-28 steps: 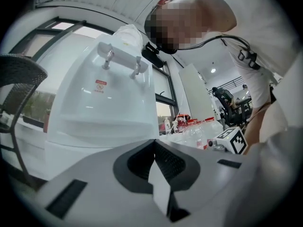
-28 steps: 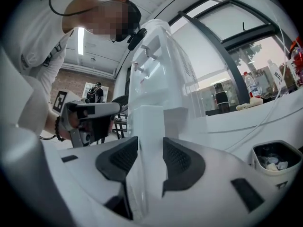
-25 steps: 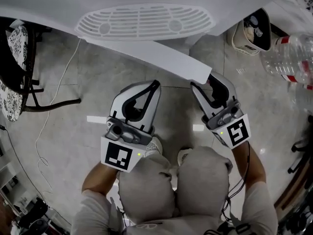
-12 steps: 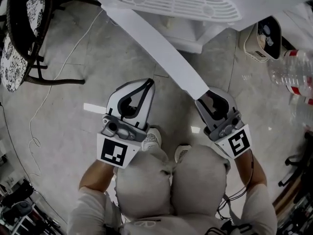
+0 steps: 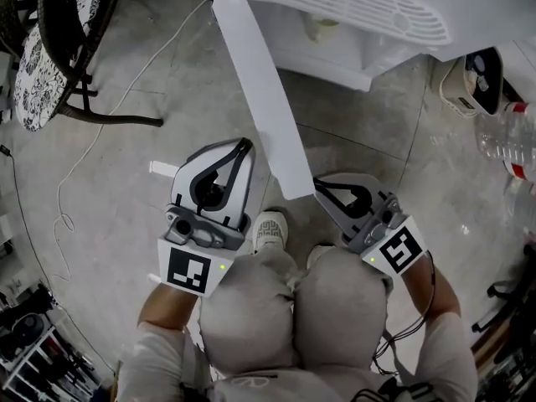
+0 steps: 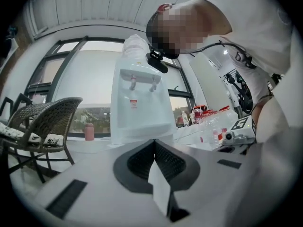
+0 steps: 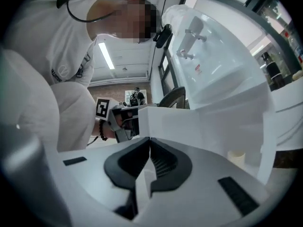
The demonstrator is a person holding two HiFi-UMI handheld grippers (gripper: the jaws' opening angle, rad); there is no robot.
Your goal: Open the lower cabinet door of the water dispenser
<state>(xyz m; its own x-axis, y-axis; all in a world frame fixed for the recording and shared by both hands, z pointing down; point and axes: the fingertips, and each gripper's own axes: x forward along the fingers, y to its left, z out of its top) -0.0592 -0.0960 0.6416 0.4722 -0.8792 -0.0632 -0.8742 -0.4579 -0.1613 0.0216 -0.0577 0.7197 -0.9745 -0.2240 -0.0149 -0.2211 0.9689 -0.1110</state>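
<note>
The white water dispenser stands at the top of the head view, its grille facing up. Its lower cabinet door stands swung wide open, a long white panel running out toward me. My right gripper sits just right of the door's free end, jaws shut with nothing between them. In the right gripper view the door lies just beyond the closed right gripper. My left gripper hangs left of the door, apart from it and shut on nothing. The left gripper faces the dispenser.
A wicker chair with a patterned cushion stands at the far left, and a white cable trails over the floor. A beige appliance and clear water bottles sit at the right. My knees fill the bottom.
The door has swung from lying across the dispenser's front to standing wide open. The right gripper's jaws, open around the door's edge before, have come together. Both grippers drew back toward me.
</note>
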